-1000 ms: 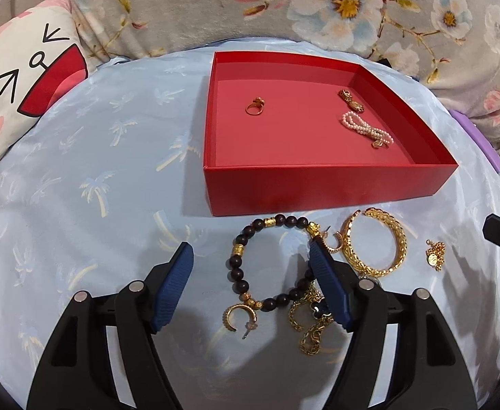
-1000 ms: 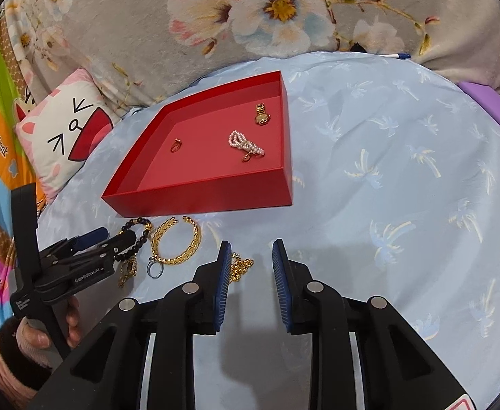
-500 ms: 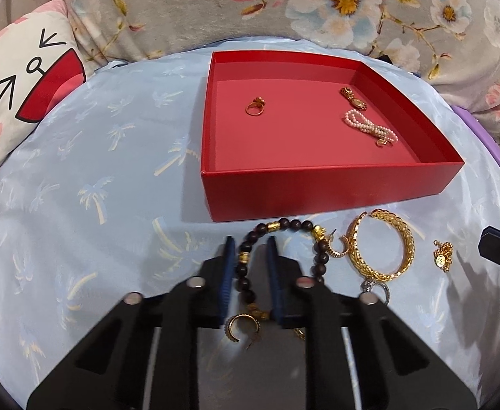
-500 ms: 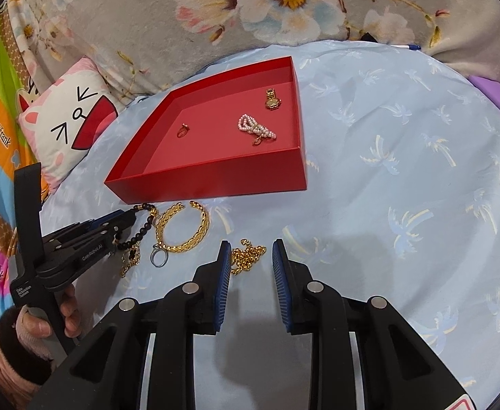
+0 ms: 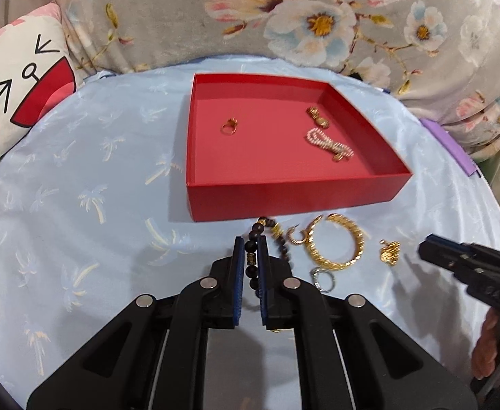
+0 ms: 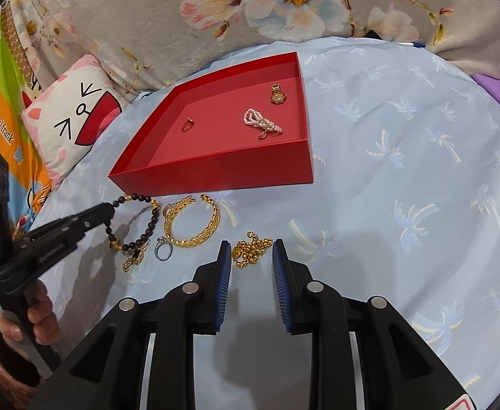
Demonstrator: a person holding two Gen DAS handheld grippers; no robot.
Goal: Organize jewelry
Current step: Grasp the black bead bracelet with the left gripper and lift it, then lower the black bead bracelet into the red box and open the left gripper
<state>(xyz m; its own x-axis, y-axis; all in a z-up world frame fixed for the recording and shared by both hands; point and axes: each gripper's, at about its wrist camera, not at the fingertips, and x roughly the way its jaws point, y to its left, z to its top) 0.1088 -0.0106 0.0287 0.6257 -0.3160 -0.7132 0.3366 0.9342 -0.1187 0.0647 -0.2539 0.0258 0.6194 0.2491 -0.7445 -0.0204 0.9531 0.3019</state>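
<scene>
A dark bead bracelet (image 5: 252, 246) with gold spacers is pinched between the pads of my left gripper (image 5: 250, 241), which is shut on it. In the right wrist view that gripper (image 6: 108, 212) holds one side of the bracelet (image 6: 151, 222), and the rest trails on the cloth. The red box (image 5: 284, 201) just beyond holds a gold ring (image 5: 229, 127), a pearl bracelet (image 5: 328, 141) and a small gold watch (image 5: 318, 118). My right gripper (image 6: 251, 252) hovers with a gap between its pads over a gold chain (image 6: 254, 245), not touching it.
On the pale blue cloth in front of the box lie a gold bangle (image 6: 195, 241), a silver ring (image 6: 157, 253), a gold hoop earring (image 5: 296, 235) and a tangle of gold links (image 6: 132, 260). A cat cushion (image 5: 21, 78) lies at the left, with a floral blanket (image 5: 318, 17) behind.
My left gripper's jaws went from wide open to shut on the bead bracelet, then rose and drew it back from the box. The right gripper barely shifted.
</scene>
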